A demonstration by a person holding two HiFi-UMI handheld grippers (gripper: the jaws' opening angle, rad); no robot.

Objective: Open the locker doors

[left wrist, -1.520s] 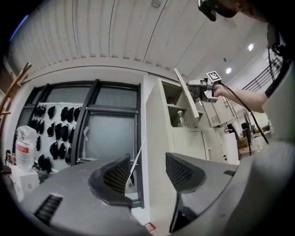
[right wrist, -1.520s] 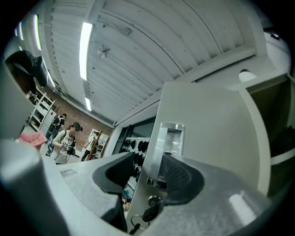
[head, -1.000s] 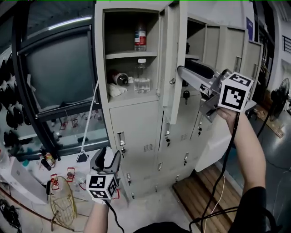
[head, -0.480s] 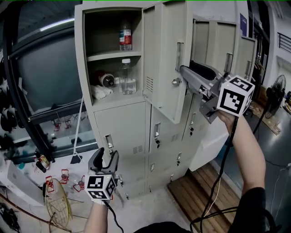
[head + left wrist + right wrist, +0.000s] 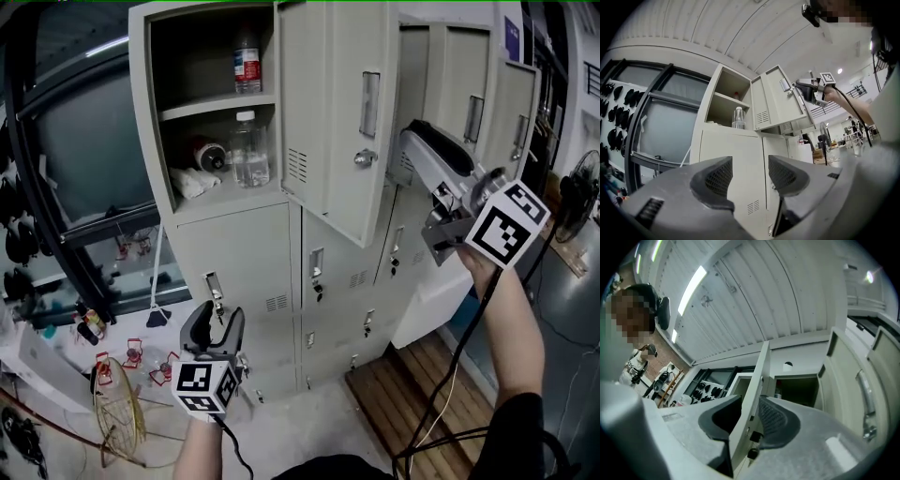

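Dark-framed window (image 5: 80, 150) at left, grey concrete floor (image 5: 291, 427), wooden platform (image 5: 412, 384) at right, ribbed ceiling (image 5: 708, 28).

readable text: none | bottle label (image 5: 247, 67): too small

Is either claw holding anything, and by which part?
Right claw, jaws just closing, pinches the upper locker door by its free edge near the lock. Left claw holds nothing.

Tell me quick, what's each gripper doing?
Left gripper: open, holding nothing.
Right gripper: jaws just been closing, now gripping the edge of the grey metal locker door.
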